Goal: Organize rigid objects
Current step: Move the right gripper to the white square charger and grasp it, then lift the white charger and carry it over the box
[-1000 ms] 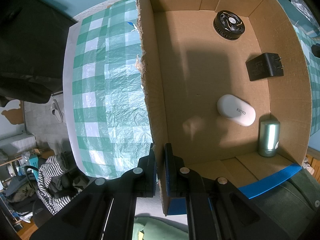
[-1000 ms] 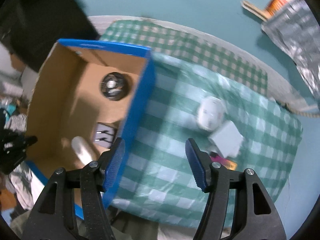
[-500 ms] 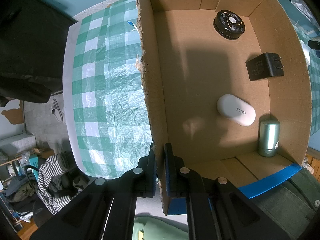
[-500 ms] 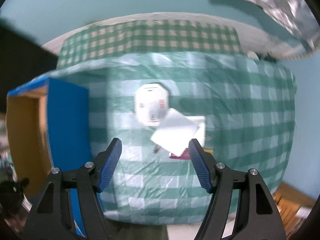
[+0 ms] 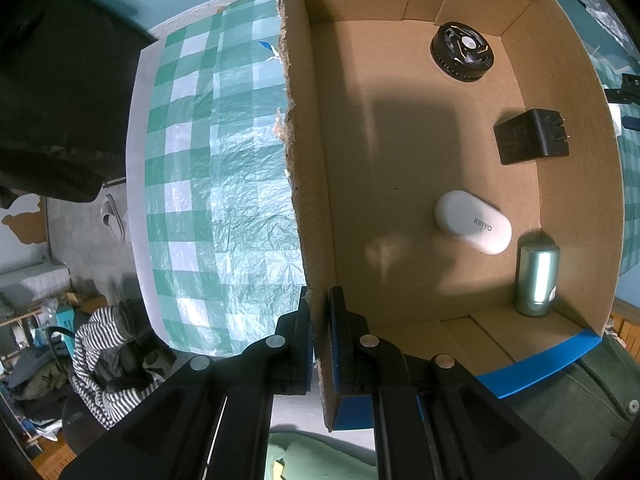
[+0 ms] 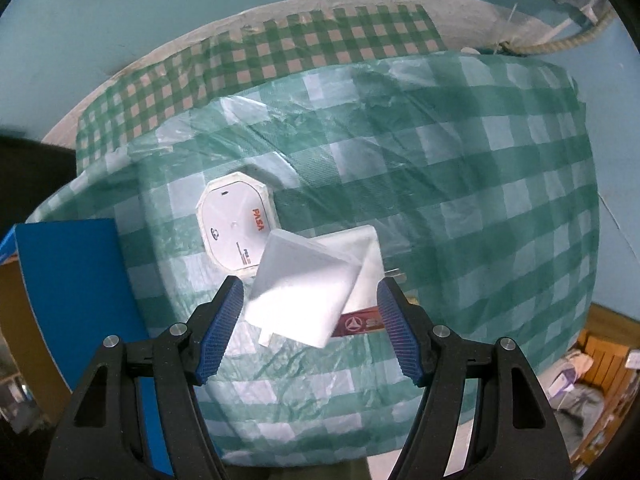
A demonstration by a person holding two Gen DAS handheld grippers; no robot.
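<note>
My left gripper (image 5: 321,312) is shut on the near wall of the cardboard box (image 5: 308,184). Inside the box lie a black round fan (image 5: 462,53), a black power adapter (image 5: 530,137), a white KINYO case (image 5: 473,222) and a silver-green cylinder (image 5: 537,280). My right gripper (image 6: 310,308) is open, its jaws on either side of a white square charger (image 6: 308,288) that lies tilted on the green checked cloth. A white octagonal PASA device (image 6: 237,226) lies just left of the charger. A red card (image 6: 358,323) shows under the charger.
The box's blue outer wall (image 6: 76,300) stands at the left of the right wrist view. The green checked tablecloth (image 6: 460,208) covers a round table. A rope and foil sheet (image 6: 560,44) lie at the far right. Clothes and clutter (image 5: 100,340) lie on the floor.
My right gripper swung away from the box and came down over the white charger, which now sits between its open jaws. The left gripper keeps its hold on the box wall.
</note>
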